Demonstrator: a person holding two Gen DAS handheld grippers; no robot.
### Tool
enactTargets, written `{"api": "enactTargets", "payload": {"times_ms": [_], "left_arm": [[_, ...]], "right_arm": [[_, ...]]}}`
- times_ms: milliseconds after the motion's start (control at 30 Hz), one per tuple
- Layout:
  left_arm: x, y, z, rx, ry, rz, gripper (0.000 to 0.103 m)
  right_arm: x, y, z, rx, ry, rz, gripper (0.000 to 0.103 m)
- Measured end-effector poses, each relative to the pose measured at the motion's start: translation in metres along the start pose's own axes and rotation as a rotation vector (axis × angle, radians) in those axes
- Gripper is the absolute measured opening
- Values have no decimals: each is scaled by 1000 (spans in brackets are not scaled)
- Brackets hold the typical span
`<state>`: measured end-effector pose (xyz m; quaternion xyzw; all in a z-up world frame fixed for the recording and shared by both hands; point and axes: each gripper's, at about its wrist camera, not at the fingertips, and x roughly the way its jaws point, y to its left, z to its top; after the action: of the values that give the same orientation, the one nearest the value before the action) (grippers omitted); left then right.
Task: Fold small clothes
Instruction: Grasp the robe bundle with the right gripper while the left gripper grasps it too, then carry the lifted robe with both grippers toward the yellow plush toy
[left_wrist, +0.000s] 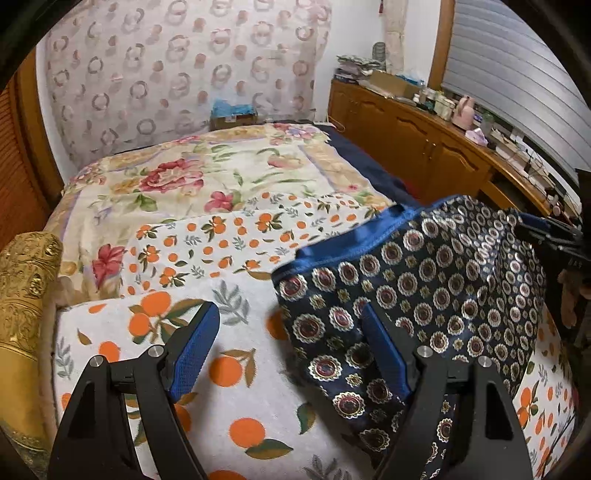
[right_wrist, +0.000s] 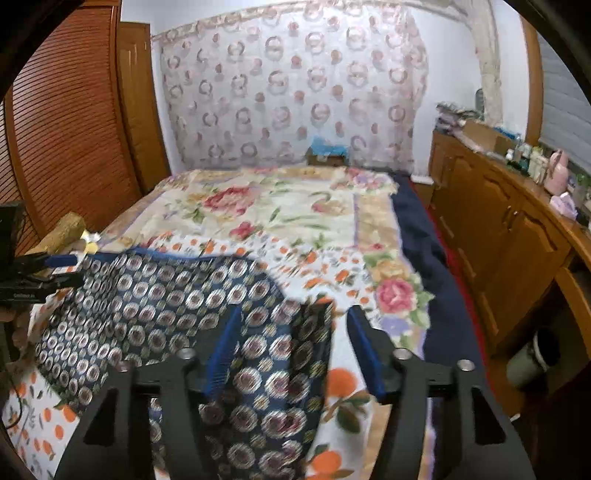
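Note:
A small navy garment (left_wrist: 424, 280) with a round medallion print and a blue hem lies rumpled on the orange-print cloth (left_wrist: 229, 251) on the bed. My left gripper (left_wrist: 291, 321) is open; its right finger rests over the garment's left part and its left finger is over the cloth. In the right wrist view the same garment (right_wrist: 155, 295) lies to the left and under my right gripper (right_wrist: 291, 325), which is open with the garment's right edge between its fingers. Each gripper shows at the edge of the other's view: the right one (left_wrist: 554, 236) and the left one (right_wrist: 55, 273).
A floral bedspread (left_wrist: 207, 173) covers the bed beyond. A gold bolster (left_wrist: 22, 295) lies at the left edge. A wooden cabinet (right_wrist: 509, 236) with clutter on top runs along the right. A louvred wooden door (right_wrist: 66, 122) stands at left.

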<state>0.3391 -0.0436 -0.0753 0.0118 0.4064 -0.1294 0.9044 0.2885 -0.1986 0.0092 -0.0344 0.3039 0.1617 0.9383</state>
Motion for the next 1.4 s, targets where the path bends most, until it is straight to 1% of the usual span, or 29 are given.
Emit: {"api": "enactTargets", "payload": {"times_ms": [67, 133, 233, 333, 433, 500, 600, 633, 667, 700, 733, 767, 800, 833, 867, 900, 1000, 1067, 1233, 1333, 1400], "left_arm": [[5, -1, -2, 1, 16, -8, 80], [10, -1, -4, -4, 37, -26, 80], [15, -2, -7, -7, 57, -43, 80], [17, -4, -8, -11, 64, -63, 80], [19, -7, -9, -8, 62, -74, 80], [20, -9, -9, -2, 61, -76, 78], [19, -12, -9, 4, 59, -105, 61], [18, -14, -9, 4, 58, -127, 47], [18, -15, -9, 5, 61, -151, 40], [18, -17, -9, 7, 59, -155, 40], [18, -17, -9, 8, 58, -157, 36], [18, -16, -9, 3, 60, -168, 30], [18, -14, -8, -16, 65, -192, 24], [18, -13, -8, -33, 72, -219, 13], [17, -12, -8, -42, 70, -242, 9], [12, -14, -8, -38, 52, -254, 8], [-5, -16, -6, -36, 8, -255, 8], [-20, -17, -4, -38, -26, -267, 6], [-64, -23, -2, -14, -116, -268, 6], [-84, -22, -3, 6, -158, -239, 6], [-96, -18, -4, 2, -175, -224, 5]], "right_arm": [[8, -1, -3, -1, 36, 13, 65], [16, -4, -7, 2, 75, -6, 64], [26, -14, -12, 34, 95, -20, 64], [34, -23, -11, 67, 120, -7, 66], [37, -27, -8, 66, 131, 9, 67], [38, -28, -7, 59, 133, 19, 67], [45, -23, -1, 37, 138, 61, 67], [46, -16, 0, 19, 142, 75, 64], [45, -13, -1, -2, 144, 83, 54], [45, -7, -1, -39, 148, 101, 46], [45, -6, -1, -58, 152, 114, 33], [44, -2, -1, -82, 155, 118, 25], [44, 0, -1, -93, 156, 125, 21], [43, 0, 0, -102, 157, 129, 17], [42, 1, 0, -116, 150, 122, 15], [38, 3, 0, -122, 140, 118, 15], [28, 2, -1, -117, 103, 107, 13], [20, 7, 0, -124, 77, 98, 13], [-2, 17, 7, -131, -5, 93, 12], [-15, 32, 9, -146, -47, 98, 12], [-20, 40, 12, -161, -65, 99, 12]]}}
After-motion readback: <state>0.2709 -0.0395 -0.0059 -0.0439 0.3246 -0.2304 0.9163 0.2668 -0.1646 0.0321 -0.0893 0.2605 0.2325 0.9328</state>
